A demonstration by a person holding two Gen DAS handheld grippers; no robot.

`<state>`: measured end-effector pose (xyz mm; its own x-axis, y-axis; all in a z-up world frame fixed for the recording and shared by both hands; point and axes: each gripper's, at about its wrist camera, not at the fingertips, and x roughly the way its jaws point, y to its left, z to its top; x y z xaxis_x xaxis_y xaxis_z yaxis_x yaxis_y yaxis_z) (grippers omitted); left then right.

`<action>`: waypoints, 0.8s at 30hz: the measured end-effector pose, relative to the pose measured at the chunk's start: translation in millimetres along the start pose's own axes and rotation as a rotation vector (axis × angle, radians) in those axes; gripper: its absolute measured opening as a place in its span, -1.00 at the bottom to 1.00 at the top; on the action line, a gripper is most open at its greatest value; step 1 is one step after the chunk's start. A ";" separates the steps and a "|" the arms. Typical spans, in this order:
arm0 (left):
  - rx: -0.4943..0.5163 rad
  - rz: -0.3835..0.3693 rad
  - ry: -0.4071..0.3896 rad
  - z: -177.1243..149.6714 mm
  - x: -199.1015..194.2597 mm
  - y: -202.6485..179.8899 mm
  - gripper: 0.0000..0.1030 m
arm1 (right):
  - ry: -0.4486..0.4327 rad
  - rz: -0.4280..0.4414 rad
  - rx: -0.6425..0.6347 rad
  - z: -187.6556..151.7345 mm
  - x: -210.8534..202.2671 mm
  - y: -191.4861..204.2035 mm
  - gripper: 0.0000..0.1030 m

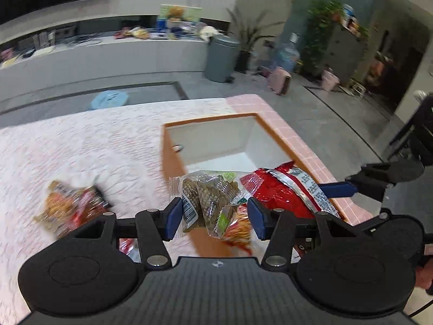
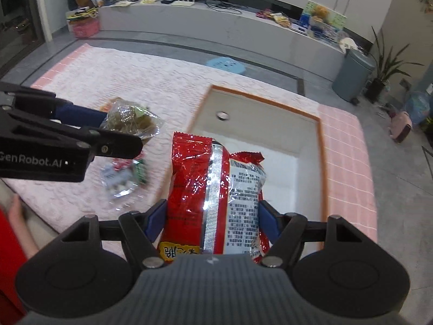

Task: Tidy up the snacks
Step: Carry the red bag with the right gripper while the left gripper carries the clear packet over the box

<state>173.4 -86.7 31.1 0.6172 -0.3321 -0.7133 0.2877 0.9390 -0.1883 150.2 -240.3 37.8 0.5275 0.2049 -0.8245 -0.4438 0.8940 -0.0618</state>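
**Two snack packs held above the open box**

Two pairs of tongs each carry a pack. The left tongs (image 1: 213, 216) are clenched on a clear packet (image 1: 208, 203) of brownish-green wrapped pieces, which sits between the blue pads and hangs a little below them. The right tongs (image 2: 212, 219) grip a red foil bag (image 2: 213, 195) by its lower half, so the bag stands up between the pads and reaches out over the near rim of the orange-edged box (image 2: 322, 162).

That box lies on the counter, which is covered with a pale pink cloth (image 2: 121, 81), close to the counter's right-hand edge. Its white inside is bare apart from a small round fitting on the far wall. Left of the box the cloth is open, with a few loose snack packs (image 1: 73, 205) lying blurred on it.

The red bag is shiny and crinkled, with a silver seam down its back, a white panel of small print and a yellow patch at the bottom. The clear packet shows several small wrappers inside, some with green labels.
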 end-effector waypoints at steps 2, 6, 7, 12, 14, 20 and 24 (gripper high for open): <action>0.033 -0.031 0.009 3.6 12.7 -9.2 0.15 | 0.012 -0.018 0.003 -3.2 5.9 -13.6 0.35; 0.090 -0.071 0.044 11.8 43.2 -21.9 0.15 | 0.048 -0.030 0.016 -6.9 25.8 -33.8 0.35; 0.106 -0.070 0.053 11.8 48.1 -25.1 0.15 | 0.058 -0.033 0.018 -8.1 31.5 -38.0 0.35; 0.164 -0.060 0.105 12.7 78.7 -31.1 0.15 | 0.085 -0.032 0.007 -10.7 54.2 -48.9 0.35; 0.175 -0.047 0.121 12.2 89.6 -31.8 0.15 | 0.097 -0.036 -0.006 -10.1 64.7 -50.3 0.35; 0.244 -0.056 0.167 6.9 109.7 -37.2 0.15 | 0.124 -0.027 -0.049 -6.8 92.4 -52.2 0.35; 0.256 -0.045 0.185 3.6 122.3 -39.8 0.15 | 0.138 -0.040 -0.081 -7.8 103.4 -53.5 0.35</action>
<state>240.1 -165.0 -46.2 0.4629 -0.3285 -0.8233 0.5009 0.8632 -0.0628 222.8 -270.1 -48.5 0.4441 0.1081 -0.8894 -0.4845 0.8640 -0.1369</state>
